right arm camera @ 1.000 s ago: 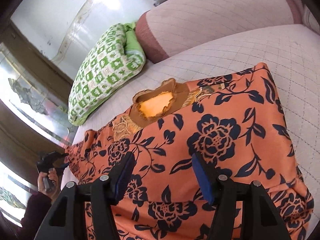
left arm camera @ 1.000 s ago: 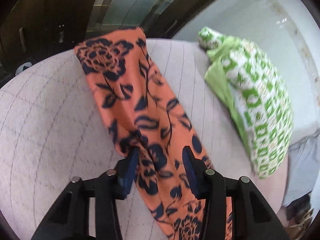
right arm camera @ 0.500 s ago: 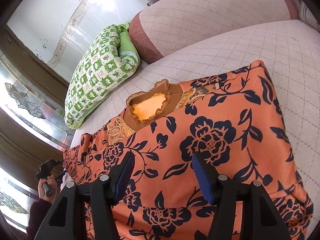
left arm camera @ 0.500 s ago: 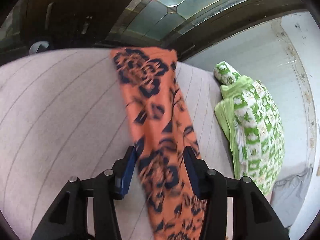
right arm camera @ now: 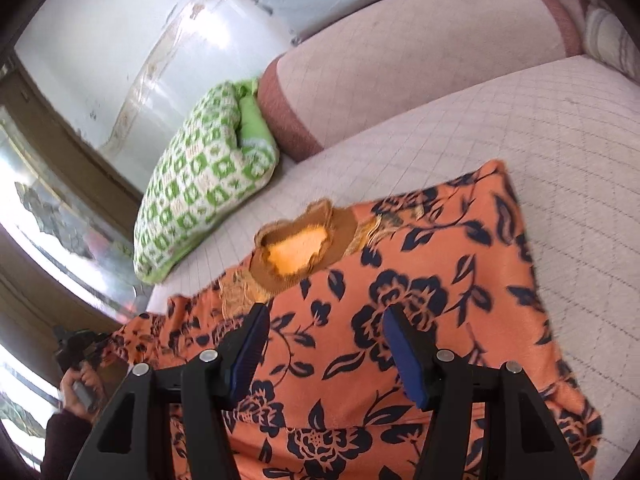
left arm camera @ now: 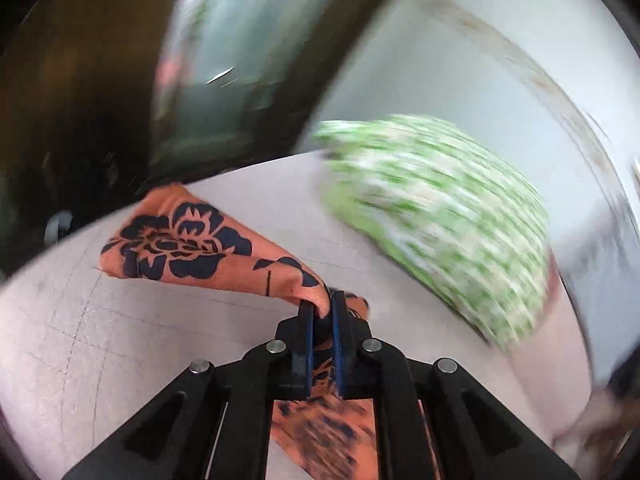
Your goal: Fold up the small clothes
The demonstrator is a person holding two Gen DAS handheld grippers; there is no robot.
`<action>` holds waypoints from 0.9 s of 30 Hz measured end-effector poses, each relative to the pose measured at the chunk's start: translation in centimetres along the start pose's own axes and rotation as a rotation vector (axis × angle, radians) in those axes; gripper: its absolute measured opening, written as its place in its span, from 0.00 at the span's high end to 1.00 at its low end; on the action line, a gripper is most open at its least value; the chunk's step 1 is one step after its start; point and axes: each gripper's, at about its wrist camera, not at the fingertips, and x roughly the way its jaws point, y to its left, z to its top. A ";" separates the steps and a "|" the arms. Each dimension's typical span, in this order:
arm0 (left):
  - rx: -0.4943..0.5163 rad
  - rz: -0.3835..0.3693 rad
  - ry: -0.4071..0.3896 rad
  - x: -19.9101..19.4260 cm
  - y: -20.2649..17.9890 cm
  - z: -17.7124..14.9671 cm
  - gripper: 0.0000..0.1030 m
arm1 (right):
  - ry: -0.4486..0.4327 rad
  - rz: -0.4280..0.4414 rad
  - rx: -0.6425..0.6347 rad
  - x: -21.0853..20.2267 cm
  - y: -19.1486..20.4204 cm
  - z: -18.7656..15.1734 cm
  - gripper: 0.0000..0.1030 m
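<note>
The left gripper (left arm camera: 321, 308) has gone from wide apart 0.5 s ago to clamped: its 2 blue-padded fingers (left arm camera: 306, 332) now pinch a bunched fold of the orange floral garment (left arm camera: 180, 246), which bulges out just above the tips. In the earlier left wrist frames the cloth ran as a long strip straight up between the parted fingers; now the free sleeve end fans out toward 10 o'clock, lying across the quilted bed (left arm camera: 80, 340), while more of the fabric hangs blurred below the fingers at 6 o'clock. The green patterned pillow (left arm camera: 440, 220) sits at 2 o'clock, smeared by motion blur, unlike the sharper earlier view.

In the right wrist view little has changed. The right gripper (right arm camera: 324, 340) hovers with its fingers (right arm camera: 406, 360) spread wide, nothing between them, over the body of the garment (right arm camera: 400, 280), which lies spread on the bed (right arm camera: 560, 120) from centre to 6 o'clock. Its brown neckline (right arm camera: 300, 244) lies at 12 o'clock from the fingertips. The pillow (right arm camera: 200, 184) rests at 10 o'clock against the bolster (right arm camera: 400, 60). At 8 o'clock the left gripper (right arm camera: 74, 350) is at the garment's far sleeve.
</note>
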 end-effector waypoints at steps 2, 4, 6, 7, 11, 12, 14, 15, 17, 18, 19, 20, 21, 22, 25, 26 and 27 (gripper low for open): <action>0.124 -0.052 -0.010 -2.6 -4.8 -1.6 0.93 | -0.028 -0.009 0.023 -0.8 -0.7 0.6 0.39; 0.234 -0.116 -0.003 -4.8 -9.8 -3.9 0.94 | -0.048 -0.013 0.056 -1.6 -1.6 1.2 0.39; 0.326 -0.160 0.015 -6.2 -14.4 -6.4 0.94 | -0.070 -0.023 0.087 -2.4 -2.7 1.9 0.39; 0.378 -0.194 0.025 -6.9 -17.1 -8.3 0.94 | -0.085 -0.028 0.106 -2.9 -3.4 2.3 0.39; 0.515 -0.303 0.094 -7.8 -26.0 -15.6 0.94 | -0.124 -0.035 0.187 -4.7 -6.2 3.1 0.39; 0.537 -0.327 0.118 -7.9 -27.8 -17.6 0.94 | -0.130 -0.030 0.208 -5.0 -6.9 3.3 0.39; 0.584 -0.383 0.207 -6.7 -32.1 -21.6 0.94 | -0.142 -0.016 0.253 -5.7 -8.3 3.5 0.39; 0.612 -0.404 0.261 -6.3 -33.8 -23.4 0.94 | -0.147 -0.015 0.271 -6.0 -8.9 3.6 0.39; 0.674 -0.417 0.324 -6.2 -36.1 -26.2 0.94 | -0.149 -0.017 0.287 -6.3 -9.8 3.9 0.39; 0.683 -0.417 0.319 -6.4 -36.0 -26.4 0.91 | -0.141 -0.009 0.293 -6.4 -10.1 4.0 0.39; 0.686 -0.410 0.307 -6.7 -35.5 -26.1 0.87 | -0.129 0.010 0.300 -6.3 -10.3 4.1 0.38; 0.675 -0.388 0.286 -6.8 -34.4 -25.2 0.72 | -0.118 0.031 0.304 -6.3 -10.4 4.0 0.38; 0.647 -0.350 0.253 -6.9 -32.8 -23.9 0.54 | -0.095 0.063 0.302 -6.0 -10.3 4.0 0.37; 0.607 -0.297 0.207 -7.0 -30.7 -22.2 0.48 | -0.074 0.094 0.293 -5.7 -10.0 3.9 0.33; 0.457 -0.051 0.045 -6.9 -22.9 -17.1 0.40 | 0.002 0.157 0.245 -4.3 -8.1 3.4 0.32; 0.418 0.019 0.020 -6.5 -20.8 -16.0 0.40 | 0.029 0.171 0.233 -3.7 -7.4 3.1 0.32; 0.373 0.098 0.000 -6.1 -18.3 -15.0 0.40 | 0.065 0.189 0.220 -2.9 -6.5 2.7 0.32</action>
